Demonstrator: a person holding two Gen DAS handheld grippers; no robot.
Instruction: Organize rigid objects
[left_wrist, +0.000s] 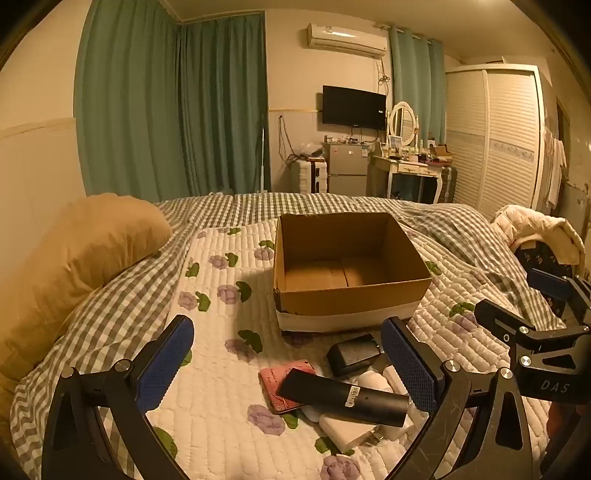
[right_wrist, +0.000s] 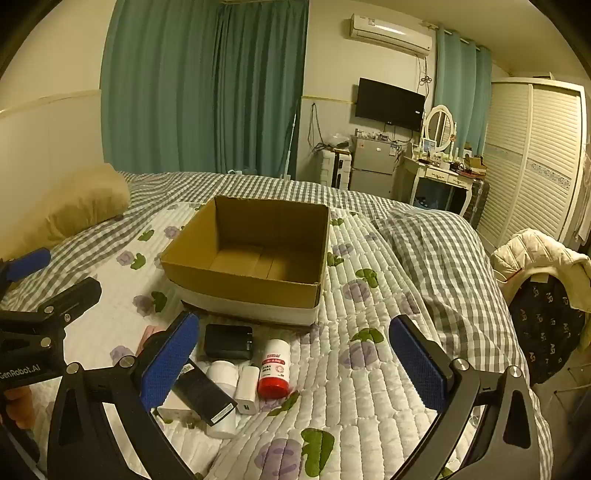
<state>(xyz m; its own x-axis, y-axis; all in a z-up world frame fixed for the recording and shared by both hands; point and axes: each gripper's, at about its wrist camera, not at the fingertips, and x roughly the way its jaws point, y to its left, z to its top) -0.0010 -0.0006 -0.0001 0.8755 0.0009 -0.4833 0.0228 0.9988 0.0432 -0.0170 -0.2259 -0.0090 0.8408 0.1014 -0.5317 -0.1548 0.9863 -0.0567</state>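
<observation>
Long matte black cylindrical device (left_wrist: 345, 397) lies across white chargers (right_wrist: 246, 389); brown cardboard box (left_wrist: 347, 266) beyond; left gripper (left_wrist: 291, 363) and right gripper (right_wrist: 295, 363) both spread, holding nothing.

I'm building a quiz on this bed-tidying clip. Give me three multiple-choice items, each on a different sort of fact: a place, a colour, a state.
1. Where do the small items lie relative to the cardboard box?
A. inside it
B. on the quilt in front of it
C. on the pillow

2. What colour is the cap of the white bottle?
A. red
B. green
C. black

3. What state are the left gripper and right gripper in?
A. both open, holding nothing
B. both shut
C. the left shut on a charger

Answers: 1 B, the box floor is bare and the items sit on the floral quilt before its near wall. 2 A, the cap at the bottle's near end is red. 3 A, each pair of blue pads stands wide apart.
</observation>
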